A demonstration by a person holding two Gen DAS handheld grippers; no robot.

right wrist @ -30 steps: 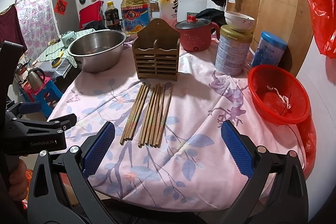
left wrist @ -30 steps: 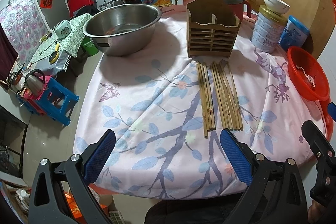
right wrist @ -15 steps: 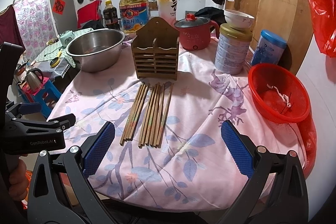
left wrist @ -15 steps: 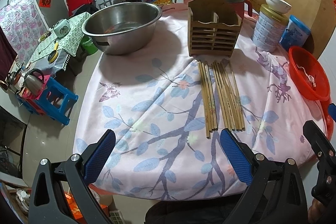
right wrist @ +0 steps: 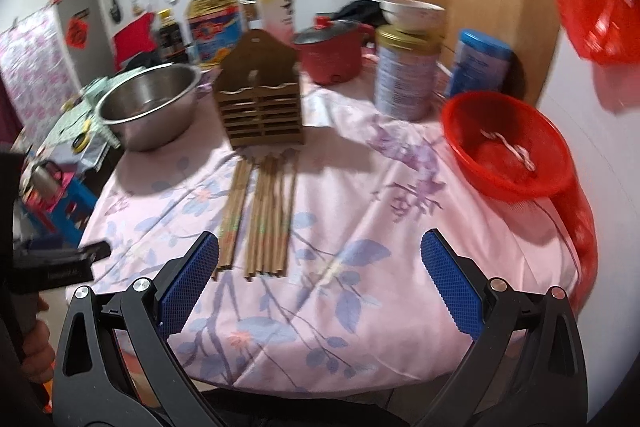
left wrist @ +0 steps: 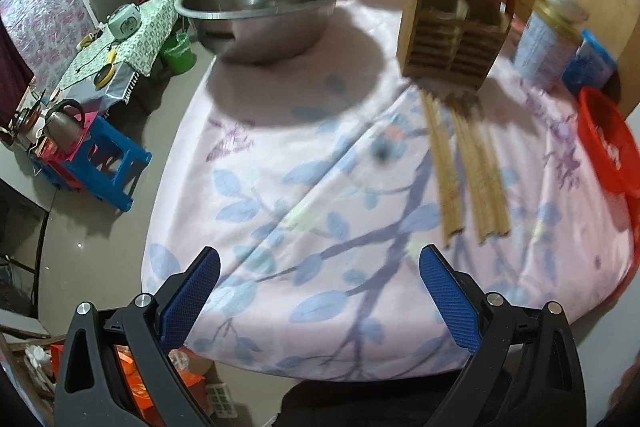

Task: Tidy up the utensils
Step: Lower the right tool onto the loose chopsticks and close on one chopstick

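You've got open tablecloth (left wrist: 304, 187) in front of the left gripper (left wrist: 318, 291), nothing on it. Further back the steel bowl (left wrist: 260, 15) and wooden holder (right wrist: 262, 99) block things, and the red basket (right wrist: 506, 147) crowds the right edge.

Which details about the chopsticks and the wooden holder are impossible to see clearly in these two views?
- Chopsticks: exact count unclear, both views motion-blurred; near ends partly hidden by the right gripper finger in the right view.
- Wooden holder: inside compartments hidden by its front slats, both views.
- Bottle labels: cut by the top edge, left view.
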